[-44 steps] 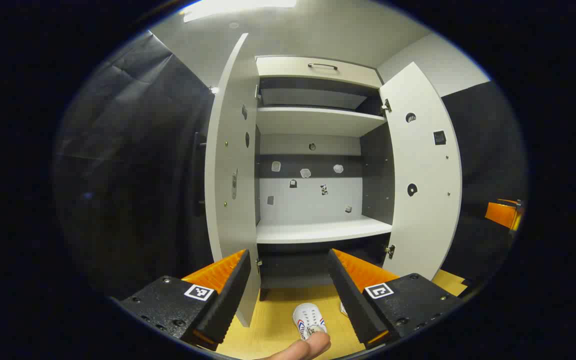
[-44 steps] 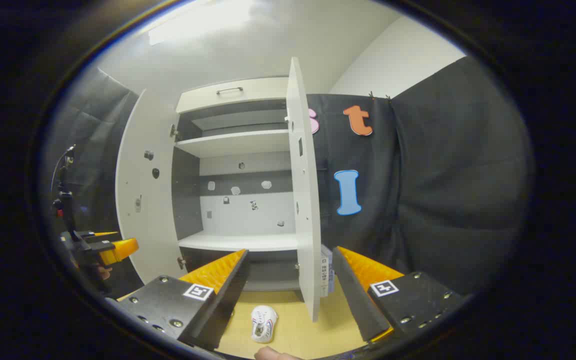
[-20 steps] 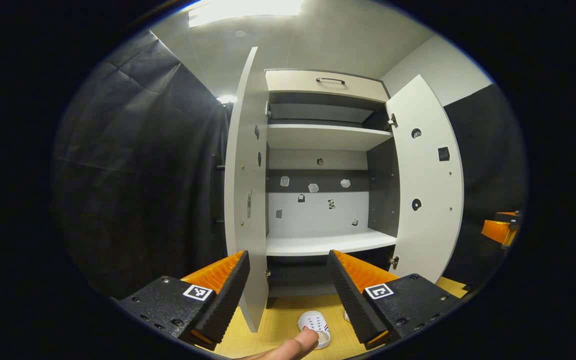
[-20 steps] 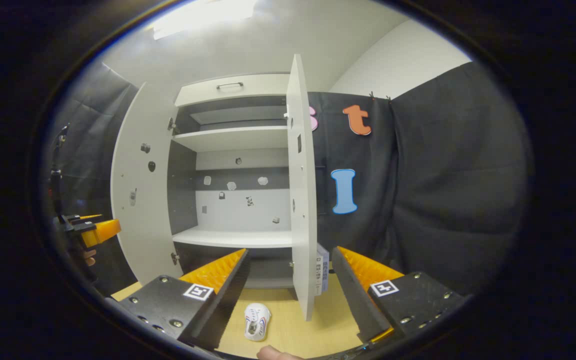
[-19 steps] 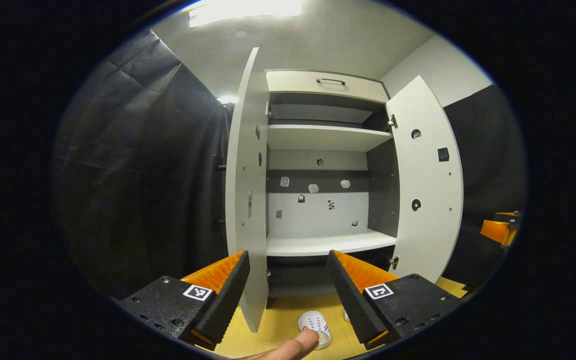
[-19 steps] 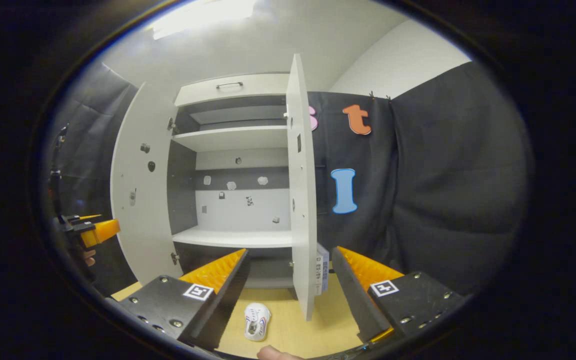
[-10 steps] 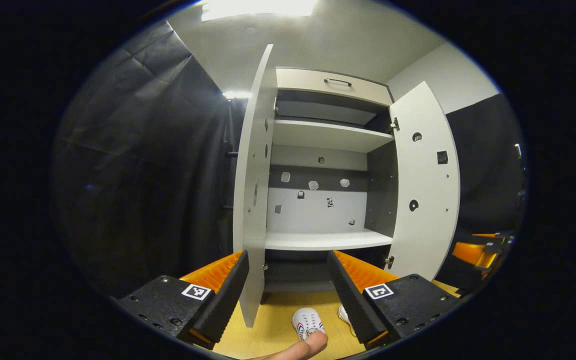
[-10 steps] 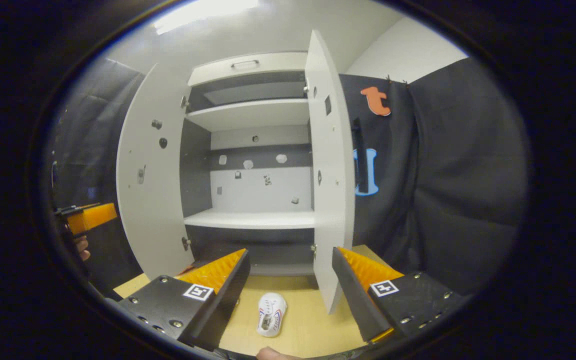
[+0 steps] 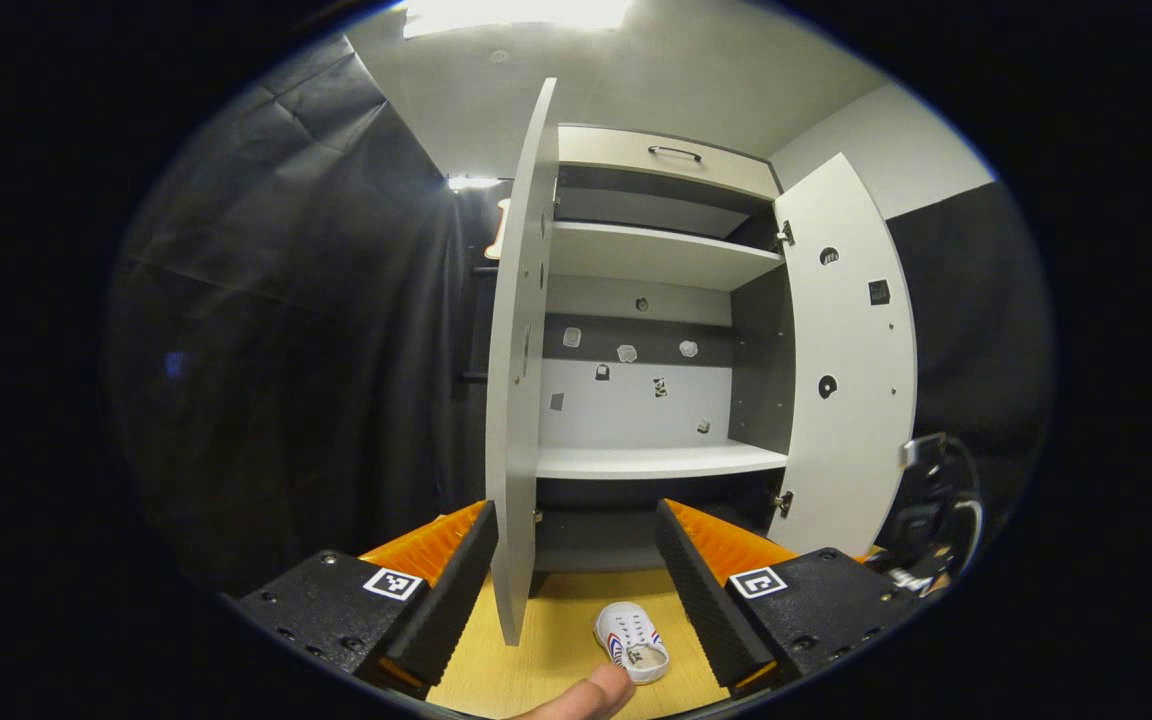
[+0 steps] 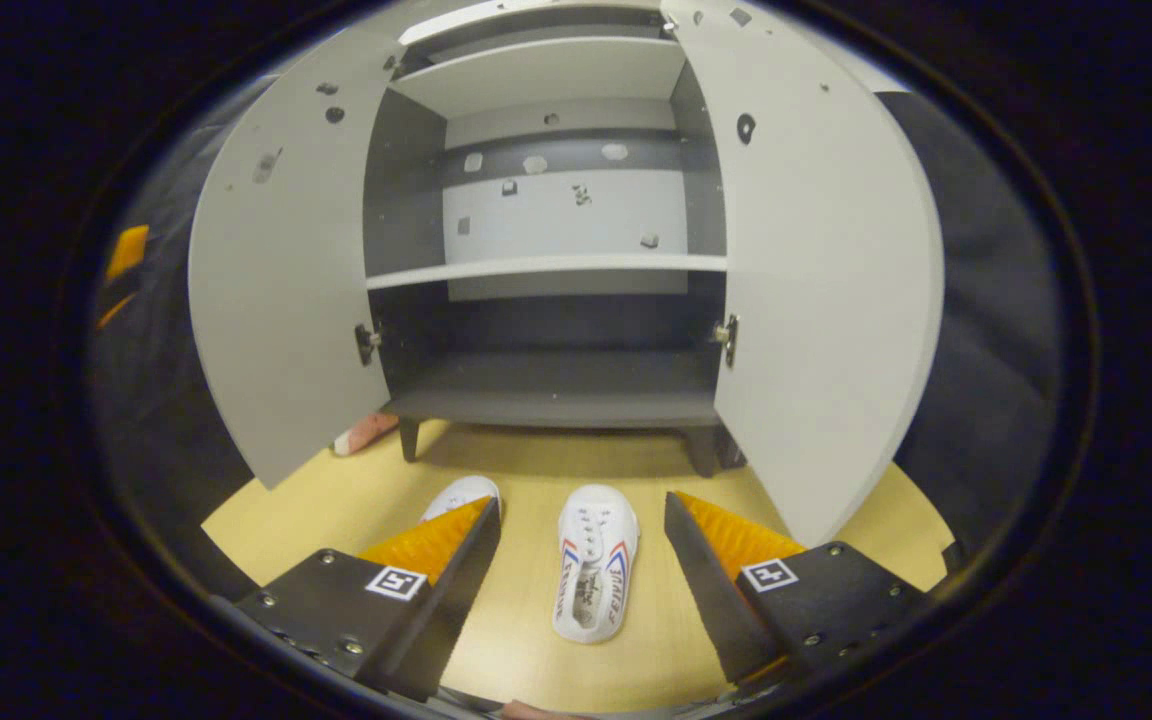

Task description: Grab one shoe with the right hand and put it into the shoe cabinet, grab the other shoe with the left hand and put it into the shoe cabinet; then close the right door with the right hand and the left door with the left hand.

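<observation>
Two white shoes with red and blue stripes lie on the yellow floor before the open shoe cabinet [image 10: 556, 385]. In the right gripper view, one shoe [image 10: 591, 570] lies toe toward the cabinet, below and between the fingers of my open right gripper [image 10: 581, 507]. The other shoe [image 10: 461, 495] peeks out behind its left finger. In the left gripper view, my left gripper [image 9: 576, 512] is open and empty, high above a shoe [image 9: 633, 640]. The left door [image 9: 514, 400] stands edge-on and the right door [image 9: 846, 380] swings wide.
The cabinet has a white middle shelf [image 10: 546, 268] and a dark bottom shelf on short legs. A pinkish object [image 10: 366, 432] lies on the floor under the left door [image 10: 276, 300]. A fingertip [image 9: 586, 695] shows at the bottom edge. Black cloth hangs on both sides.
My right gripper has tipped down and swung in front of the cabinet, so a shoe now lies between its fingers. The left gripper has shifted slightly; both stay open.
</observation>
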`<state>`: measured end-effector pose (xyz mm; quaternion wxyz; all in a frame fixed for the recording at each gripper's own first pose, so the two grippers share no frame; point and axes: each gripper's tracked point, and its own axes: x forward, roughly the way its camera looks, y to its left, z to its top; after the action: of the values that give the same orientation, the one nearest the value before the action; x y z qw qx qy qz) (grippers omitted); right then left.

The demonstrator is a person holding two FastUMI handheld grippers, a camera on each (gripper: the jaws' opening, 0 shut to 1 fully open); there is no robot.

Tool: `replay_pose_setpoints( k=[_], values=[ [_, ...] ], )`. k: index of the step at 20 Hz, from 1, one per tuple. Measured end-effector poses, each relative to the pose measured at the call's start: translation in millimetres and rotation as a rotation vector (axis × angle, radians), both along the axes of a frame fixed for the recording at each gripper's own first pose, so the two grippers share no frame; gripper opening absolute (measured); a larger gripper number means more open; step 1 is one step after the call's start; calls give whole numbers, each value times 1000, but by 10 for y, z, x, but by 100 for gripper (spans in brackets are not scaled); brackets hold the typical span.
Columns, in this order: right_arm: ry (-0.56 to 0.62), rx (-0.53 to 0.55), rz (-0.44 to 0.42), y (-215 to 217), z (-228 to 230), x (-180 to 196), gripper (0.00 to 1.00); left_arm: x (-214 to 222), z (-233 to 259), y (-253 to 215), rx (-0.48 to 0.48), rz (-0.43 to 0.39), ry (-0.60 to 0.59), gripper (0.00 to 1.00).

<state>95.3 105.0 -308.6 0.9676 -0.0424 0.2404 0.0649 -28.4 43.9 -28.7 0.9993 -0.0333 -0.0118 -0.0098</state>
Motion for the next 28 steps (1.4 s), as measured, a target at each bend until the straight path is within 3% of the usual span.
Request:
replay_pose_setpoints(
  k=[2,3,5,6,8,13,14,15,16,19,20,22,23,24,25,26,28],
  values=[
    [54,-35,-9,15,-372,38,94,8,-78,21,8,-2,8,96],
    [84,-43,-13,31,-534,51,98,15,-115,51,12,4,16,96],
    [137,-49,-13,94,-815,65,96,10,-142,82,2,-1,20,96],
    [153,-55,-21,96,-914,75,88,15,-128,104,-14,2,13,96],
    [162,-89,-58,45,-1069,132,82,10,-115,129,-28,-3,-9,96],
    [181,-67,-156,4,-1340,227,80,26,-199,69,-44,-44,-10,97],
    [189,-28,-167,73,-1360,219,62,35,-221,47,-42,-52,-5,97],
    [239,26,-185,143,-1482,191,57,47,-258,30,-42,-56,2,97],
    [253,49,-197,143,-1571,215,45,59,-267,6,-44,-65,3,95],
    [226,13,-211,100,-1567,290,40,88,-291,-40,-32,-77,-4,97],
    [220,2,-208,102,-1592,332,45,96,-285,-55,-30,-78,-13,97],
    [191,-24,-239,65,-1589,381,41,122,-322,-144,-22,-98,-11,97],
    [160,12,-241,28,-1608,480,45,135,-343,-187,-11,-109,-8,95],
    [151,13,-245,83,-1573,462,11,155,-357,-213,7,-114,-5,97],
    [134,39,-228,128,-1567,477,11,174,-357,-211,21,-111,-8,97],
    [116,61,-220,118,-1552,471,1,202,-340,-218,29,-107,-15,97],
    [84,99,-210,83,-1516,473,1,237,-367,-244,34,-108,-7,97]
  ],
)
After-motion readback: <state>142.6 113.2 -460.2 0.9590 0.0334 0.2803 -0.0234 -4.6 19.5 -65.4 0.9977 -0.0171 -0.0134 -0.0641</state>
